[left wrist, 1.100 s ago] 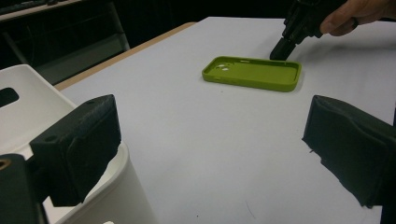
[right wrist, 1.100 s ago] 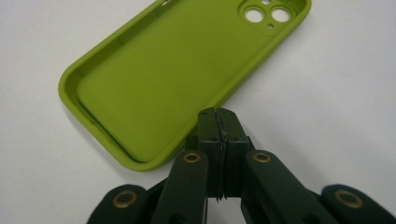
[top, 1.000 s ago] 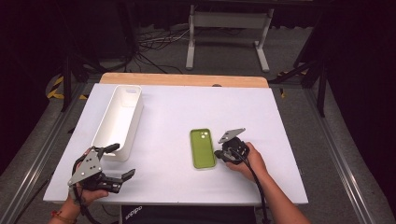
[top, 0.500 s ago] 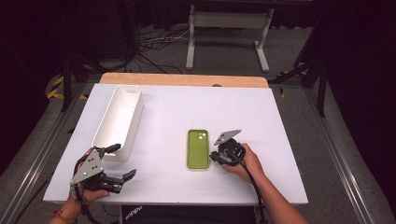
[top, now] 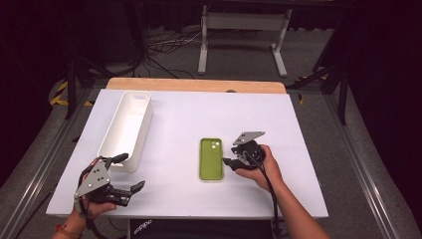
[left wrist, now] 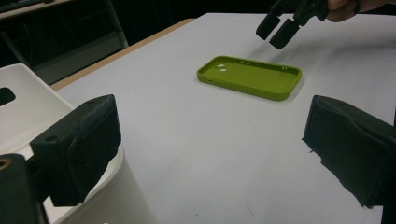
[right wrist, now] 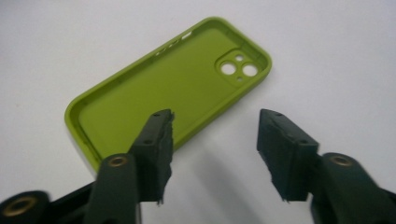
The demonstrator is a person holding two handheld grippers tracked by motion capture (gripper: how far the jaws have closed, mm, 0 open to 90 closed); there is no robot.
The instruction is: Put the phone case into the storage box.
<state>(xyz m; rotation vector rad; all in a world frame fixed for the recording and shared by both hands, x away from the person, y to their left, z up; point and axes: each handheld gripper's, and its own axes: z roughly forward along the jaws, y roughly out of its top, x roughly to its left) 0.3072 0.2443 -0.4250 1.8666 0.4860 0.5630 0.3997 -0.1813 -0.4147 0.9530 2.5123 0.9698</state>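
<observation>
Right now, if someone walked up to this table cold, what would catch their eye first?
The bright green phone case stands out, lying open side up near the middle of the white table, camera holes at its far end. The right claw sits just beside its right edge, jaws apart after just opening, with nothing between them. Next comes the long white bin at the left, with the left claw open at its near end.

1. I am seeing bare white table point(top: 199, 214) lying open between the white bin point(top: 127, 129) and the green phone case point(top: 211, 158), wide enough for a gripper to pass.
2. The bin is walling off the near-left side, just beside my left gripper point(top: 130, 172).
3. The case is lying flat just beside my right gripper point(top: 228, 162), whose parted jaws have just been opening with nothing between them.
4. Open tabletop is stretching beyond the case toward the wooden edge point(top: 196, 85).
</observation>
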